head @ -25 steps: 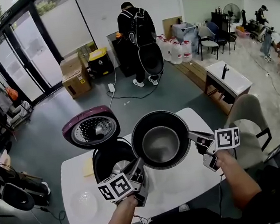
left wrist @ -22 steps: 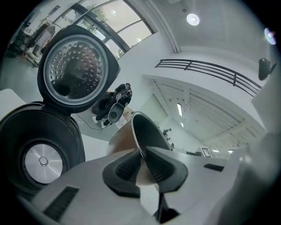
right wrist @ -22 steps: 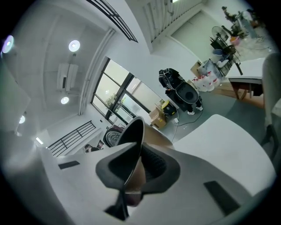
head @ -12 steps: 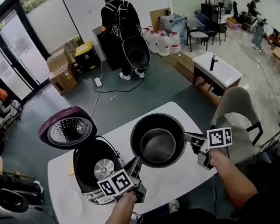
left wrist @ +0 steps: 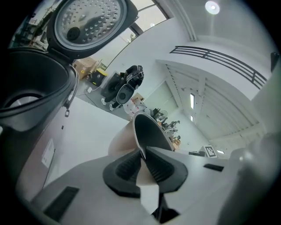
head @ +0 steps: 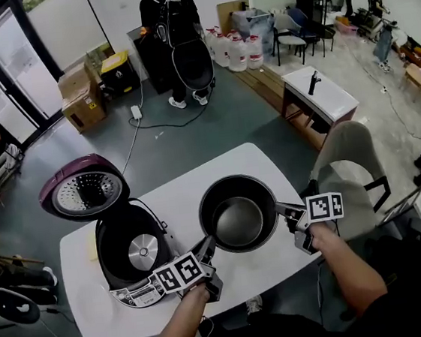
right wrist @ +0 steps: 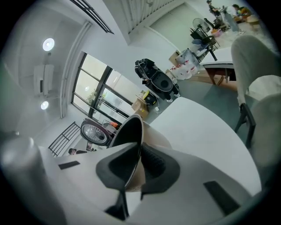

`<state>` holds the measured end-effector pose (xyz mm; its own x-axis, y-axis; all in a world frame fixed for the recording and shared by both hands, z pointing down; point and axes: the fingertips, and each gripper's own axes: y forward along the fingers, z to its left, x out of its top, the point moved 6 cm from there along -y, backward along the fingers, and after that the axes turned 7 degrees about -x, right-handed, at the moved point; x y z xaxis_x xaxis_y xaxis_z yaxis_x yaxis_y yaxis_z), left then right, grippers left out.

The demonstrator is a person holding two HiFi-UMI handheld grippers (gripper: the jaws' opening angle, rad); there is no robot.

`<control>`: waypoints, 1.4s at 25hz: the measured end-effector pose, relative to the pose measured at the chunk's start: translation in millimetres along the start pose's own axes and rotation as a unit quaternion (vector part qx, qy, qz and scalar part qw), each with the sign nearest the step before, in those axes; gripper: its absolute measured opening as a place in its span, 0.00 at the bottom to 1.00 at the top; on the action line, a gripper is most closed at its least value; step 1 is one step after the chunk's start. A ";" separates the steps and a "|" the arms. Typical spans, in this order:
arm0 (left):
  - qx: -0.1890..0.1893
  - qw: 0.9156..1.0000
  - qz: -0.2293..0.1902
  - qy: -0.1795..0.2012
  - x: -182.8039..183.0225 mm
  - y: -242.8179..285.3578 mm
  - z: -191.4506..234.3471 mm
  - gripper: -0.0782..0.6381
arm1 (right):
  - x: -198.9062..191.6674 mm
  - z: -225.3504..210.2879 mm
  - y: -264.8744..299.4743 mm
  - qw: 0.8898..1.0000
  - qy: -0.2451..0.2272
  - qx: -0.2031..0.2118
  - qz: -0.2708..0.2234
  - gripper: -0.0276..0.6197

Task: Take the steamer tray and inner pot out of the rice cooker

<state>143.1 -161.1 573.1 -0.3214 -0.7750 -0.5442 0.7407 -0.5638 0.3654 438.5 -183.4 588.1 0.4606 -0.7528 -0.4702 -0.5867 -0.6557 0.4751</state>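
Observation:
The dark inner pot (head: 238,215) is out of the cooker and hangs low over the white table (head: 271,166), to the right of the open rice cooker (head: 129,252). My left gripper (head: 207,247) is shut on the pot's near-left rim, and my right gripper (head: 283,211) is shut on its right rim. In the left gripper view the pads pinch the thin rim (left wrist: 142,154) of the pot (left wrist: 149,129). The right gripper view shows the same grip on the rim (right wrist: 138,163) of the pot (right wrist: 127,134). The cooker's cavity is empty, with its heating plate (head: 143,250) showing.
The cooker's purple lid (head: 84,195) stands open toward the back left. A grey chair (head: 355,161) stands at the table's right edge. Behind it is a white desk (head: 322,97), and a person (head: 169,21) with boxes and jugs stands far back.
Both grippers have carried the pot down and away from the cooker, toward the table's right half. The jaws have stayed shut on the rim.

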 end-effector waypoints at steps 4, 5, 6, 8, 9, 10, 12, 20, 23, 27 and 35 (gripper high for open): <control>0.004 1.000 0.014 -0.013 -12.1 11.9 10.3 0.16 | -4.8 -16.4 2.8 1.000 0.005 -0.015 0.010 0.08; 0.006 1.000 0.018 -0.016 -14.1 14.2 12.2 0.16 | -6.1 -19.7 3.6 1.000 0.008 -0.018 0.013 0.08; 0.008 1.000 0.021 -0.018 -15.4 15.6 14.2 0.16 | -7.6 -22.3 5.0 1.000 0.011 -0.020 0.015 0.08; 0.010 0.999 0.026 -0.020 -17.2 17.5 17.7 0.16 | -11.5 -26.7 7.8 0.999 0.016 -0.023 0.018 0.08; 0.012 0.999 0.029 -0.020 -18.3 18.4 18.9 0.16 | -13.7 -28.9 8.7 0.999 0.017 -0.027 0.020 0.08; 0.013 0.999 0.033 -0.018 -19.8 19.4 19.8 0.16 | -15.8 -30.9 9.6 0.999 0.017 -0.033 0.021 0.08; 0.017 0.999 0.040 -0.016 -23.8 21.2 21.3 0.17 | -19.1 -34.6 11.3 0.999 0.015 -0.043 0.023 0.08; 0.026 0.998 0.043 -0.039 -39.3 24.5 35.0 0.17 | -25.3 -42.0 14.7 0.998 0.017 -0.048 0.031 0.08; 0.027 0.998 0.046 -0.034 -42.0 26.1 35.7 0.18 | -24.3 -40.5 15.6 0.998 -0.008 -0.055 0.017 0.09; 0.022 0.998 0.051 0.016 -40.8 25.6 21.7 0.34 | -12.9 -31.6 6.9 0.994 -0.068 -0.083 -0.023 0.18; 0.049 0.964 -0.051 0.258 18.9 -34.3 -50.7 0.52 | 34.5 60.7 -36.8 0.960 -0.234 -0.080 -0.133 0.29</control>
<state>141.5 -141.9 512.0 -0.0354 -0.4833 -0.8747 0.6526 -0.6741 0.3460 435.6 -181.8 509.2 0.2084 -0.4744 -0.8553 -0.3631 -0.8495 0.3827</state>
